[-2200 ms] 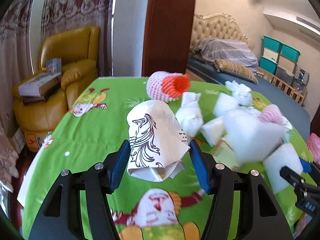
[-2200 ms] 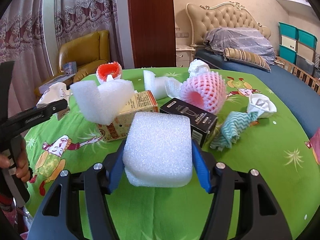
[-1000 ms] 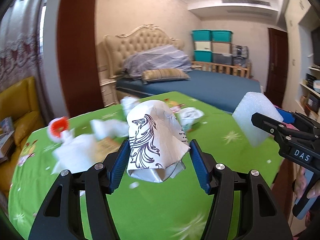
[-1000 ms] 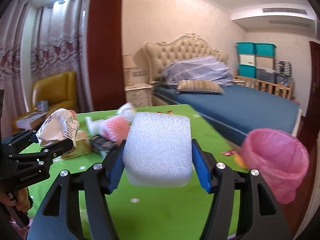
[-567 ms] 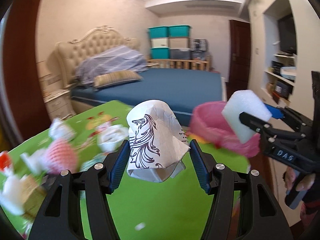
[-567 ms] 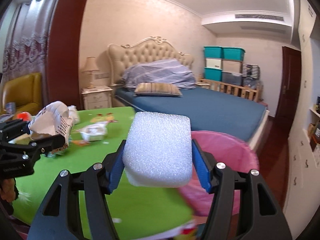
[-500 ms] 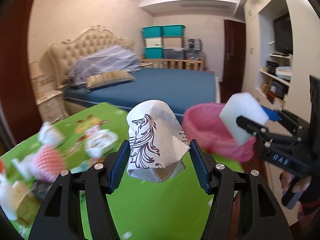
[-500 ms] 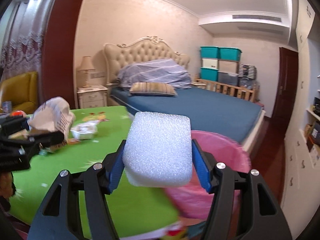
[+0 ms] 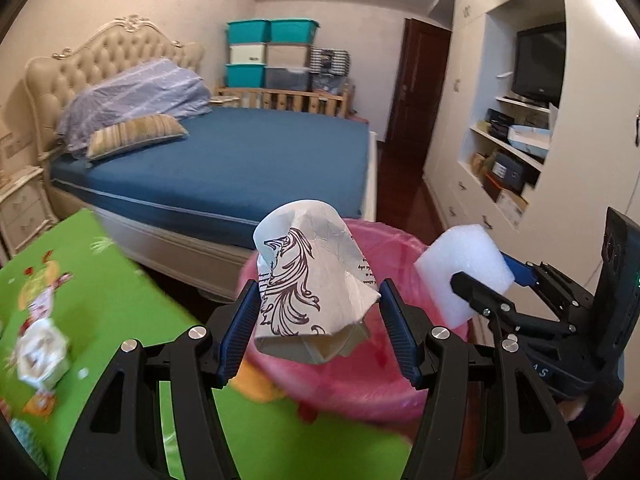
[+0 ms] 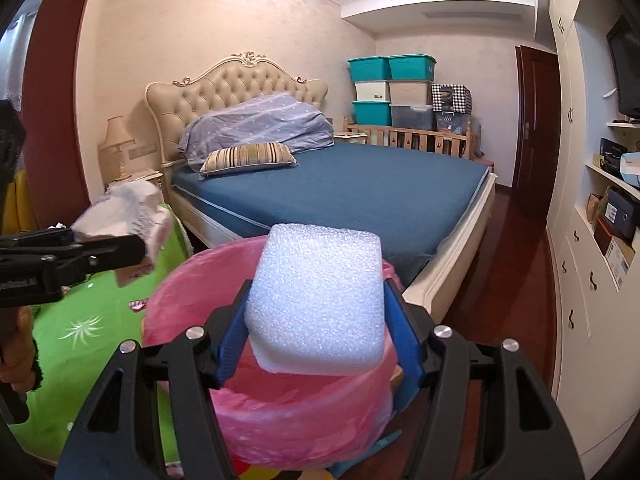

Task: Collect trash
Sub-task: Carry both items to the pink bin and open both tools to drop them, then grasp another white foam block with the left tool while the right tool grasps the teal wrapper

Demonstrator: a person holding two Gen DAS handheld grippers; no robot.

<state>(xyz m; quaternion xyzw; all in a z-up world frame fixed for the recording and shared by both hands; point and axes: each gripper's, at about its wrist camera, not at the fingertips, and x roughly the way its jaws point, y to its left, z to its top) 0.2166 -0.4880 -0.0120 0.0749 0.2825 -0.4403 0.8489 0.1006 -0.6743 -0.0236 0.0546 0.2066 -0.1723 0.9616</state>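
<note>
Crumpled white paper cup printed with a dark brown horse figure (image 9: 310, 284) sits pinched between the blue pads of my left hand-held gripper (image 9: 316, 322), whose jaws are closed onto its sides. From the left wrist view the cup hangs in the air in front of the near rim of the pink-bagged round trash bin (image 9: 372, 384); from the right wrist view I see the same cup (image 10: 120, 216) off to the left, beside the bin (image 10: 288, 420) rather than over it.

My right hand-held gripper (image 10: 316, 320) has its jaws clamped on a white block of packing foam (image 10: 316, 300), the blue pads pressing its two sides. That block hangs directly above the open mouth of the bin. In the left view the foam (image 9: 464, 276) and the right hand-held gripper (image 9: 484, 292) appear at the bin's right edge.

The bin stands just off the corner of the desk with the green cartoon-print cloth (image 9: 92, 280). A crumpled white wad of paper (image 9: 40, 350) lies on that cloth at the left, blurred. Behind everything is the bed with a blue cover (image 10: 360, 184), and teal storage boxes (image 10: 388, 68) are stacked against the far wall.
</note>
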